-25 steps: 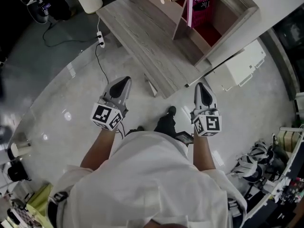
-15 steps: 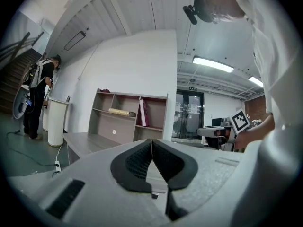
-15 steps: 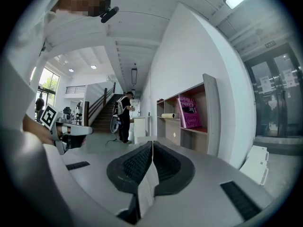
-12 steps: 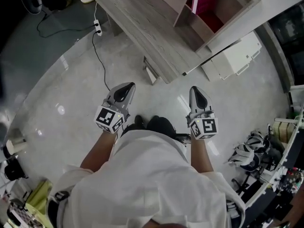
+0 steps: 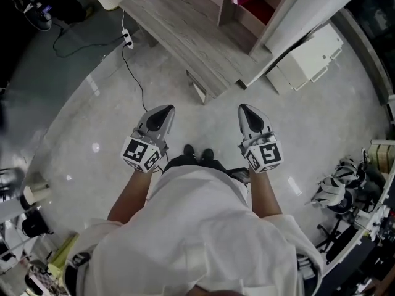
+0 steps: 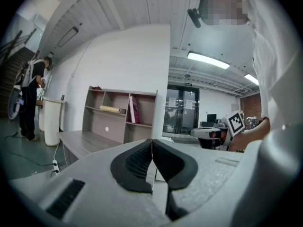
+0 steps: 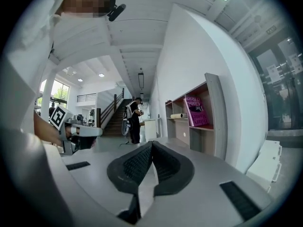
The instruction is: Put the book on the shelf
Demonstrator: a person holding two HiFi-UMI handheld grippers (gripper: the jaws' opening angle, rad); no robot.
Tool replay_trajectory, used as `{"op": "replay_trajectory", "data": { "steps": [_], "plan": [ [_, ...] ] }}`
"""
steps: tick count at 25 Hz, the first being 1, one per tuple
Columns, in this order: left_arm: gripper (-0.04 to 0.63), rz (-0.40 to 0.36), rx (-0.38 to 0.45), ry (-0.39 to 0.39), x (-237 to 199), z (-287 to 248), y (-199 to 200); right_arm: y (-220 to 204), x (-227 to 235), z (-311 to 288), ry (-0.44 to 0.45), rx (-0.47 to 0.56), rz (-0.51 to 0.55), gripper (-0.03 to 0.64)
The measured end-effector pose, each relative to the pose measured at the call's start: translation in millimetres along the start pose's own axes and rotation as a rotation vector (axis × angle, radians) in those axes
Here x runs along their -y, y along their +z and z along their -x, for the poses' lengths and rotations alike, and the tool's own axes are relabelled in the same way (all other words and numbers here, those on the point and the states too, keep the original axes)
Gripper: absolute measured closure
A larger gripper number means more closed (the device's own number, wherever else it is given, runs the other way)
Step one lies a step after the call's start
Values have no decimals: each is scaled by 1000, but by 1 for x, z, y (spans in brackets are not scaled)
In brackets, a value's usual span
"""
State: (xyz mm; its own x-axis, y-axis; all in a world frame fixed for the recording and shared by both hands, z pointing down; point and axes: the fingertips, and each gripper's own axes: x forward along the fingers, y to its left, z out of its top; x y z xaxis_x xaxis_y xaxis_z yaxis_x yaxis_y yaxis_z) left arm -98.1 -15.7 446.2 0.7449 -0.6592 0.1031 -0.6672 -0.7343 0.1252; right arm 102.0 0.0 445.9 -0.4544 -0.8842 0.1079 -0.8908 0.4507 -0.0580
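Fingers (image 6: 135,164) of the left gripper (image 6: 151,141) and right gripper (image 7: 152,144) are pressed together, holding nothing. The book (image 7: 196,110), magenta-covered with pale lettering, stands on edge in an upper compartment of the wooden shelf (image 7: 215,115), well apart from both.

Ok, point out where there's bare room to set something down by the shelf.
The wooden platform before the shelf is bare, and its lower compartments look bare. A roll and the pink book take the upper ones. Gear crowds the floor at right.
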Motion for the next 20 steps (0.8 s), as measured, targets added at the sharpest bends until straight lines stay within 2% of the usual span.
{"op": "replay_trajectory", "data": {
  "steps": [3,12,20],
  "plan": [
    [577,-19,21,26,2,2,8,1,8,10,0,18,7,603],
    [578,45,4,20,24,6,1,-2,22,39,18,26,12,603],
    [578,63,-29,32,37,2,-19,-4,25,34,93,50,20,603]
  ]
}}
